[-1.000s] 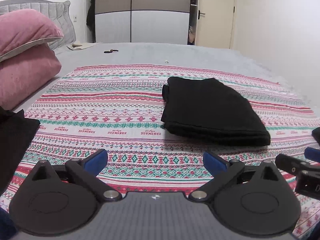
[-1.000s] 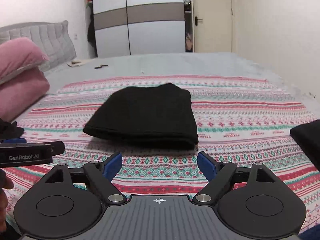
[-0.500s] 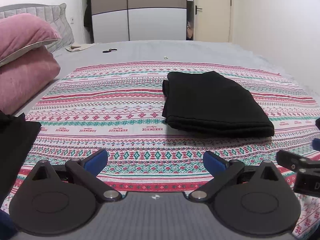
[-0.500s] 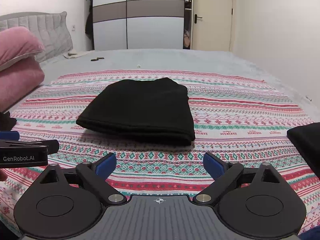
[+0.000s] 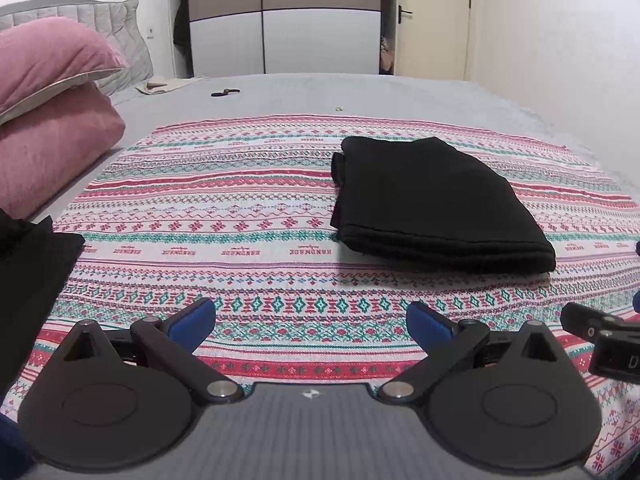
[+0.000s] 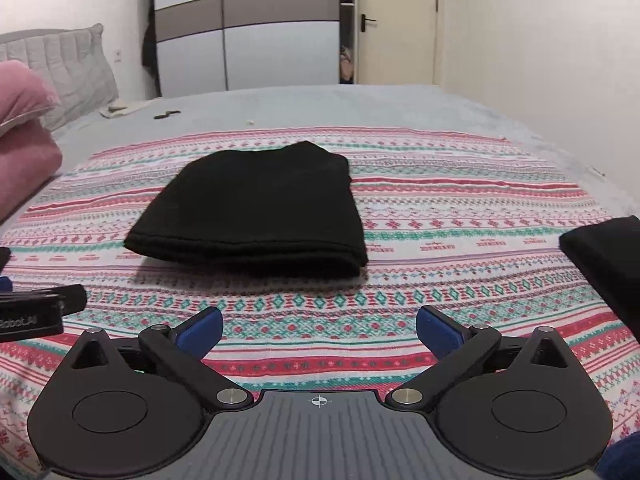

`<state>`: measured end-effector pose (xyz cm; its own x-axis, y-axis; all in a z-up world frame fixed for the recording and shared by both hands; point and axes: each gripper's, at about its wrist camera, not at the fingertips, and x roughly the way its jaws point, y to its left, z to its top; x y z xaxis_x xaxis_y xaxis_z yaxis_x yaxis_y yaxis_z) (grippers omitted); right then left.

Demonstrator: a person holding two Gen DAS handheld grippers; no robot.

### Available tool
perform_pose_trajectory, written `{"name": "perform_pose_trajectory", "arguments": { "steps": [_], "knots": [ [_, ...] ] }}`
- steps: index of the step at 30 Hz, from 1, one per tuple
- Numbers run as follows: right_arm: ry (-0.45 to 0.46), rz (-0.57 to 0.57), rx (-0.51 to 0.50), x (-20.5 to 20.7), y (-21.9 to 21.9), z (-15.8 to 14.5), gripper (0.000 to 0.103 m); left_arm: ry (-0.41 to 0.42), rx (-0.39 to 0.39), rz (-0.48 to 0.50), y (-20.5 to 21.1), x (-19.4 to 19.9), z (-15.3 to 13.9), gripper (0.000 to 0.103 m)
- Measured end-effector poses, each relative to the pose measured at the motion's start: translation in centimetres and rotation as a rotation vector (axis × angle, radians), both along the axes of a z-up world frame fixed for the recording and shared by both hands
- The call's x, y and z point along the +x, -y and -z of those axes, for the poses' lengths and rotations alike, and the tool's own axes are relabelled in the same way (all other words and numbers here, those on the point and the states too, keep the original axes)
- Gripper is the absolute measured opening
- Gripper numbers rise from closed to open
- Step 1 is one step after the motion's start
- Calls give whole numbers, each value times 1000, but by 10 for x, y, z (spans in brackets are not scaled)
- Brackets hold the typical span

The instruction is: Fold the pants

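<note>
Since 1 s ago the right gripper [image 6: 319, 330] has spread its blue pads wider & its jaws are opening at this moment, w/ nothing between them but bare patterned blanket [image 6: 460, 200]. In the right wrist view the folded black pants [image 6: 256, 216] now sit a bit further ahead of the pads than before; the pants themselves look unchanged, same neat fold. The left gripper [image 5: 311, 322] has barely shifted; its view of the bed is nearly the same.

Left gripper: jaws wide, pads apart, holding nothing, blanket [image 5: 240, 216] showing in the gap. Right gripper: wide too, empty.

Pants [image 5: 436, 204]: folded into a flat rectangle, lying on the blanket, well ahead of both tongs & touching neither. From the left gripper they lie ahead & to the right; from the right gripper ahead & slightly left, so roughly btwn the two.

Other bits: a 2nd dark garment [image 5: 28, 280] lies at the left edge beside the left gripper's left pad; another black folded piece [image 6: 604, 260] sits to the right of the right gripper. Pink pillows [image 5: 52, 120] stacked far left, ahead of the left tongs. Wardrobe [image 5: 284, 20] & door [image 6: 396, 24] at the far end past the bed. Each gripper's tip shows at the edge of the other's view.
</note>
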<state>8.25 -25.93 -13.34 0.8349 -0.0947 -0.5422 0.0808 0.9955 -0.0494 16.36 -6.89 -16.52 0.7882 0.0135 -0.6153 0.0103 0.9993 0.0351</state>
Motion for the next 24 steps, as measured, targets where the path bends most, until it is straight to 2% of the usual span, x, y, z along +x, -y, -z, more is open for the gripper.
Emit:
{"name": "perform_pose_trajectory", "arguments": {
  "steps": [18, 21, 24],
  "knots": [
    [-27, 8, 15, 2, 4, 3, 103, -28, -9, 7, 2, 5, 7, 103],
    [-30, 8, 14, 2, 3, 4, 103, -44, -30, 13, 2, 6, 8, 103],
    [-31, 6, 11, 2, 3, 4, 103, -82, -89, 23, -2, 9, 11, 103]
  ]
}}
